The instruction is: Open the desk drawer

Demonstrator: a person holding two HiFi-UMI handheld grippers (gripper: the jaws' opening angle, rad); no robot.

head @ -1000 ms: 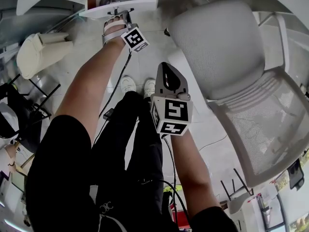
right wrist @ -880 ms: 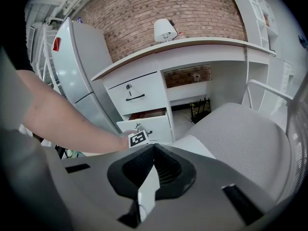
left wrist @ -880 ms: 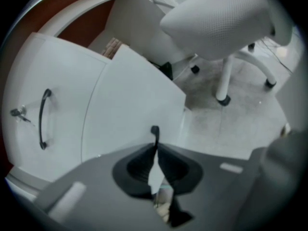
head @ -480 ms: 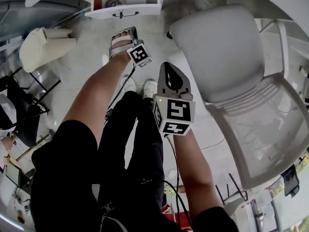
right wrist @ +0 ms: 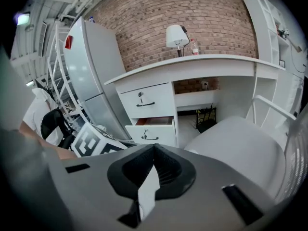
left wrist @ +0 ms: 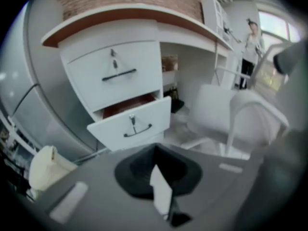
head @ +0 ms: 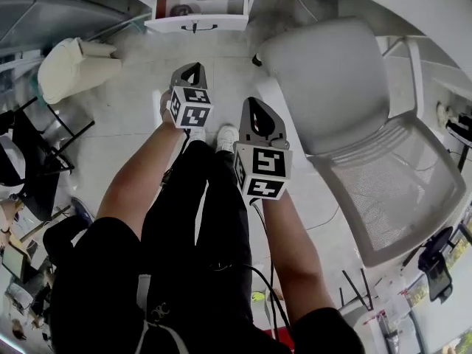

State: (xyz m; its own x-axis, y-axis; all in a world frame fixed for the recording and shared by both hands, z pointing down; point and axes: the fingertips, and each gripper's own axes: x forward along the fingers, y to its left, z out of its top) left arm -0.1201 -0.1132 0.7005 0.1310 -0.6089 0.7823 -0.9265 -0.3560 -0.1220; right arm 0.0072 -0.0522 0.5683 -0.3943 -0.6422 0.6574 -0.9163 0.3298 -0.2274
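- Desk drawer [head: 198,23] is sitting under the white desk [right wrist: 192,64], lower of two. It's already standing part open, w/ a reddish inside showing over its front. The upper drawer [left wrist: 114,73] is sitting flush shut.
- Left gripper [head: 192,67] is hanging over the floor, well apart from the drawer. Its jaws are pressed together w/ nothing between them.
- Right gripper [head: 254,103] is hovering beside the left one, near the office chair [head: 332,72]. Its jaws are closed tight too, and empty.
- Handling, my guess: the drawer is looking like stiff white board, rigid, prob. riding on runners. So it should be sliding straight out, not tipping. It's looking light to medium; what's inside I'm not making out.
- Where to grab: the thin dark bow handle [left wrist: 137,130], mid-front. It's standing off the panel, so one jaw could be slipping behind the bar at its centre.
- The bar is looking smooth and slim, so a pinch might be sliding. Hooking and pulling square to the front seems safer.
- A small key or tab [left wrist: 131,121] is dangling just above the handle, can't tell which. Best to be keeping the jaws off it.
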